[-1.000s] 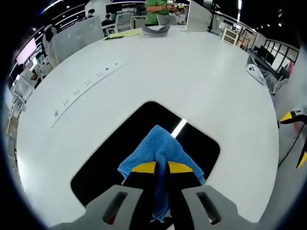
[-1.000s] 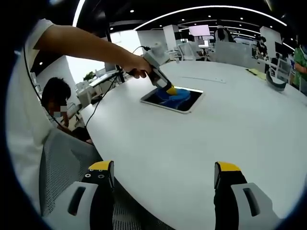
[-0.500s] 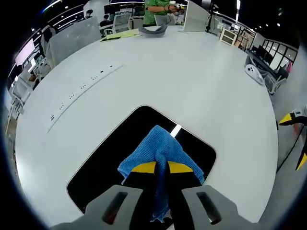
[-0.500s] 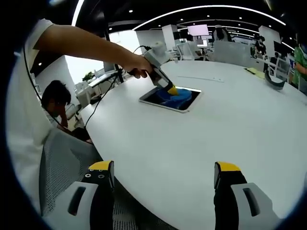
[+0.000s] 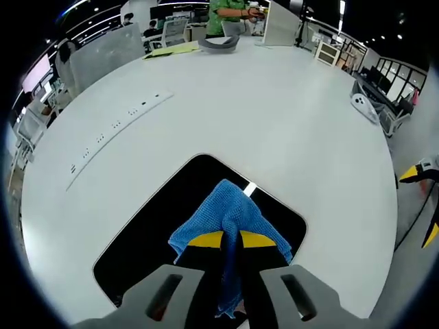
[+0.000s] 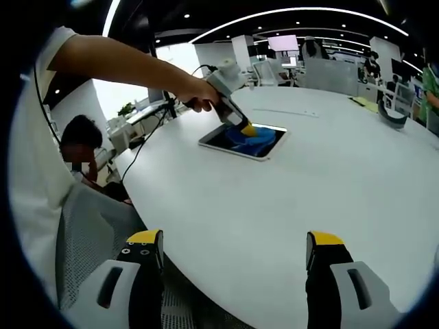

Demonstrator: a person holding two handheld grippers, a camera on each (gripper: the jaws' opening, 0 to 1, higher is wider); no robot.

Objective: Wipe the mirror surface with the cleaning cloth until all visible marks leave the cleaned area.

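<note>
Fingers (image 5: pixel 206 239) clamping blue cloth (image 5: pixel 226 209), mirror (image 5: pixel 158 226) beneath

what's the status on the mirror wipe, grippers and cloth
Left gripper shut on blue cloth, pressing it onto mirror. Right gripper open, off the mirror, over the table edge. Nothing blocking the mirror.

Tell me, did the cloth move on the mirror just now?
A little. The left claw, shut on the cloth, slid it slightly across the mirror. The mirror stayed flat on the table. The right claw stayed open, away from the mirror, holding nothing.
</note>
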